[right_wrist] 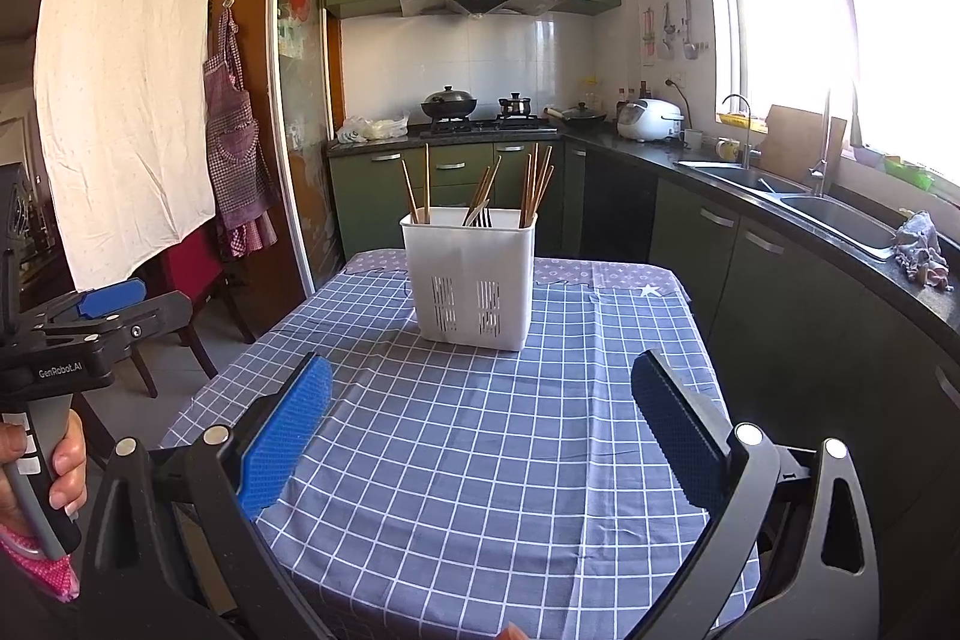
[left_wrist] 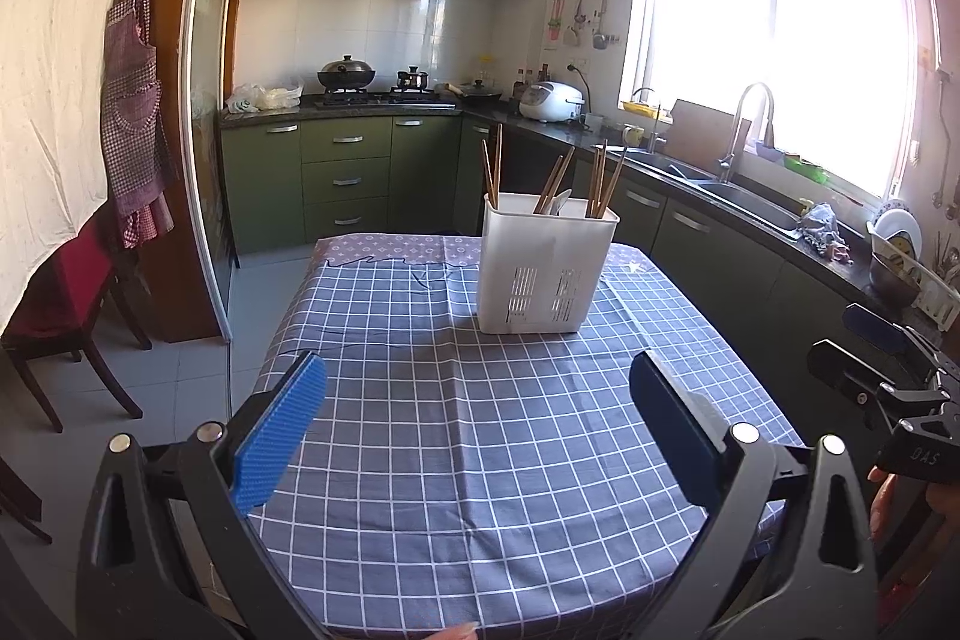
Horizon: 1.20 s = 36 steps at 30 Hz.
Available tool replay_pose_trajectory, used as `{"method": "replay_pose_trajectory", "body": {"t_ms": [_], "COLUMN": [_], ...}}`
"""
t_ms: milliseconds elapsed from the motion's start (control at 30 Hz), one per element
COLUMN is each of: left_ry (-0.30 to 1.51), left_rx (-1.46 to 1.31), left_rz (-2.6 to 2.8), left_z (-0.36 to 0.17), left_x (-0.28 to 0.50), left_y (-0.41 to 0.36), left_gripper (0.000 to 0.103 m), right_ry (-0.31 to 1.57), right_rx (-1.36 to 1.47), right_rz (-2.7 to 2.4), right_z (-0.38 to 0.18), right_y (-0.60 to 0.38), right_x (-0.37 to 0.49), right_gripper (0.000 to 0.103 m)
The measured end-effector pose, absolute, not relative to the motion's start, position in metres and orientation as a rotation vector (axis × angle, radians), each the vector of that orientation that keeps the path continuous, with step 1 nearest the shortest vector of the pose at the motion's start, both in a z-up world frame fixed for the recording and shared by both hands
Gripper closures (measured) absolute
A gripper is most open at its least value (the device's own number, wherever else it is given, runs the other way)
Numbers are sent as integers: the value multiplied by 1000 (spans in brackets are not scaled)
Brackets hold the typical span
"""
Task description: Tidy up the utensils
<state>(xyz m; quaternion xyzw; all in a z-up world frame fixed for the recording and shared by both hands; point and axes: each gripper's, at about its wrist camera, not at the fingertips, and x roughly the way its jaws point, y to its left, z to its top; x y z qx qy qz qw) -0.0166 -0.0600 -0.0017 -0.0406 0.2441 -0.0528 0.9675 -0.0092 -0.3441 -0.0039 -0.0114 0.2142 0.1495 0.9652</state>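
Both grippers held wide apart and empty over the checked table; utensils seen standing in the white holder.

The left gripper (left_wrist: 477,421) is seen released, blue pads spread wide, nothing between them, hovering above the near part of the blue checked tablecloth (left_wrist: 456,490). The right gripper (right_wrist: 480,424) is likewise spread wide and empty over the same cloth, and is also caught at the right edge of the left view. The white utensil holder (left_wrist: 543,265) is set upright on the far half of the table, well apart from both grippers. Wooden chopsticks (left_wrist: 493,166) are held in its compartments, leaning at angles; fork tines (right_wrist: 482,218) are visible in the middle compartment. Green cabinets (left_wrist: 345,181) and a sink (right_wrist: 840,214) are seen beyond.
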Motion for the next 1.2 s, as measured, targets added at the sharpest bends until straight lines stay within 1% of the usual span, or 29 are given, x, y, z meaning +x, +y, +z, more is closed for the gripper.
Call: {"method": "replay_pose_trajectory", "body": {"t_ms": [800, 1200], "left_ry": [500, 506], "left_rx": [-100, -52], "left_rz": [-111, -91], "left_z": [-3, -4], "left_x": [-19, -19], "left_y": [-57, -64], "left_gripper": [7, 7], "right_ry": [448, 453], "right_rx": [-27, -29], "right_rz": [311, 311], "right_z": [-11, -13], "right_y": [-341, -340], "right_x": [-4, -3], "right_gripper": [5, 5]}}
